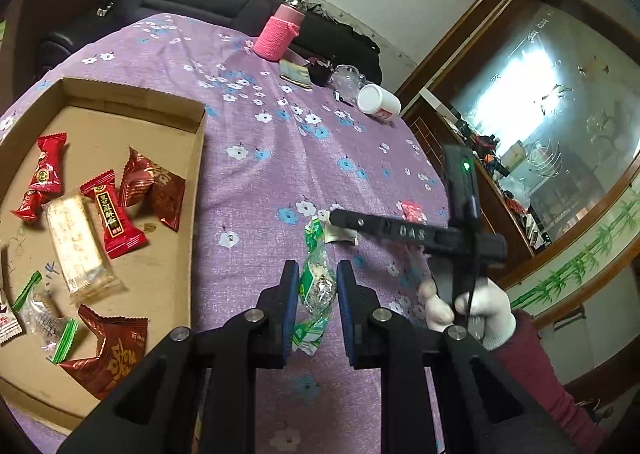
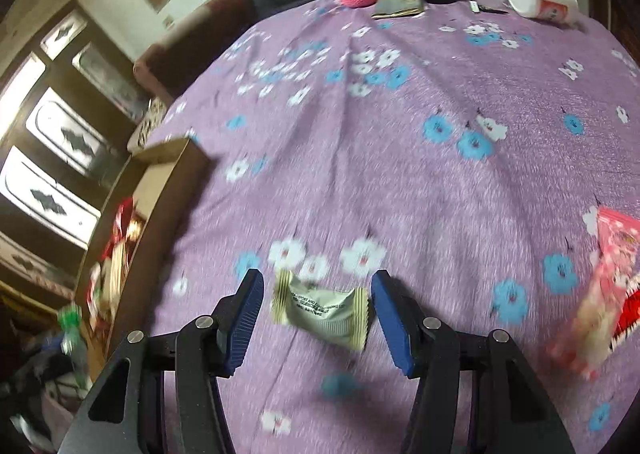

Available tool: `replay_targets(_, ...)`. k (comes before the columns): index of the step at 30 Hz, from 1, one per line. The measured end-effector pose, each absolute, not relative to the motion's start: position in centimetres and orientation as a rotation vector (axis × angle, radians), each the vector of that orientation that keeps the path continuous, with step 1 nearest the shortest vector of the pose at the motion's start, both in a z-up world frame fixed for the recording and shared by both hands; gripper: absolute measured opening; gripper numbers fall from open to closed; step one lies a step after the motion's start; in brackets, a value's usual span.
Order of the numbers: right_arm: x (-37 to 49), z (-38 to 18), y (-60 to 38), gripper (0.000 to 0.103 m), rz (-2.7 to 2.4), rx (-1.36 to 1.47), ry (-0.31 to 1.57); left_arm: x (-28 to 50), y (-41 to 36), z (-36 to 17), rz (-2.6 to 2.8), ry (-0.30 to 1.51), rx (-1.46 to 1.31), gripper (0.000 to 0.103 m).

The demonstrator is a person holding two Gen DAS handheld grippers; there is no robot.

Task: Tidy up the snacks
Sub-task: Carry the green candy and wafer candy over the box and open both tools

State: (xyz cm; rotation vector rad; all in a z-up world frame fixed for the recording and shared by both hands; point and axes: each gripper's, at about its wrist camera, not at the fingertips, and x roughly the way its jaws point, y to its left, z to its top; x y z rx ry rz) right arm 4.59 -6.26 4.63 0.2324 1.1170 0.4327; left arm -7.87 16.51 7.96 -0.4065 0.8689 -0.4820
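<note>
My left gripper [image 1: 318, 286] is shut on a green-and-clear wrapped candy [image 1: 317, 282], held just above the purple flowered cloth [image 1: 280, 158], right of the cardboard tray [image 1: 196, 158]. The tray holds several red wrapped snacks [image 1: 114, 214] and a clear-wrapped bar [image 1: 76, 250]. My right gripper [image 2: 318, 314] is open, its blue pads on either side of a pale green wrapped candy [image 2: 324, 316] lying on the cloth. A pink-and-red packet [image 2: 604, 286] lies at the right. The right gripper also shows in the left wrist view [image 1: 336, 218].
At the table's far edge stand a pink-sleeved bottle [image 1: 278, 34], a gold packet [image 1: 296, 74], a black item, a clear glass thing [image 1: 348, 78] and a fallen white jar [image 1: 378, 100]. A dark sofa lies beyond. A wooden cabinet [image 1: 540, 126] stands right.
</note>
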Motion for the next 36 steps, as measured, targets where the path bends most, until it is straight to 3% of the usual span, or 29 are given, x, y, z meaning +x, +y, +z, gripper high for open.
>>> replay_targets(3, 3.5, 5.3, -5.6, 0.060, 0.392, 0.135, 1.080, -8.1, 16.9, 7.8, -0.486, 0.869, -0.422, 0.019)
replay_targets(6, 2.8, 5.5, -5.0, 0.071, 0.371, 0.081, 1.054, -8.5, 17.7, 7.9, -0.476, 0.860, -0.432, 0.019)
replay_targets(14, 3.0, 4.3, -3.6, 0.071, 0.311, 0.086, 1.038, -9.4, 21.0, 8.5, -0.402, 0.820, -0.479, 0.019)
replay_targets(15, 3.0, 4.3, -3.4, 0.069, 0.291, 0.075, 1.031, -9.4, 21.7, 8.5, -0.386, 0.815, -0.486, 0.019)
replay_targets(17, 2.8, 4.4, -3.1, 0.041, 0.275, 0.058, 1.023, -9.5, 22.9, 8.5, -0.357, 0.807, -0.502, 0.019)
replay_targets(18, 2.7, 4.5, -3.2, 0.033, 0.282, 0.069, 1.023, -9.5, 23.5, 8.4, -0.343, 0.803, -0.514, 0.019)
replay_targets(26, 1.4, 5.5, -3.4, 0.021, 0.278, 0.107, 0.990, -10.2, 27.9, 7.6, -0.259, 0.786, -0.575, 0.019)
replay_targets(36, -0.3, 10.7, 0.3, 0.021, 0.370, 0.103, 0.889, -10.8, 31.1, 6.2, -0.171, 0.788, -0.592, 0.019)
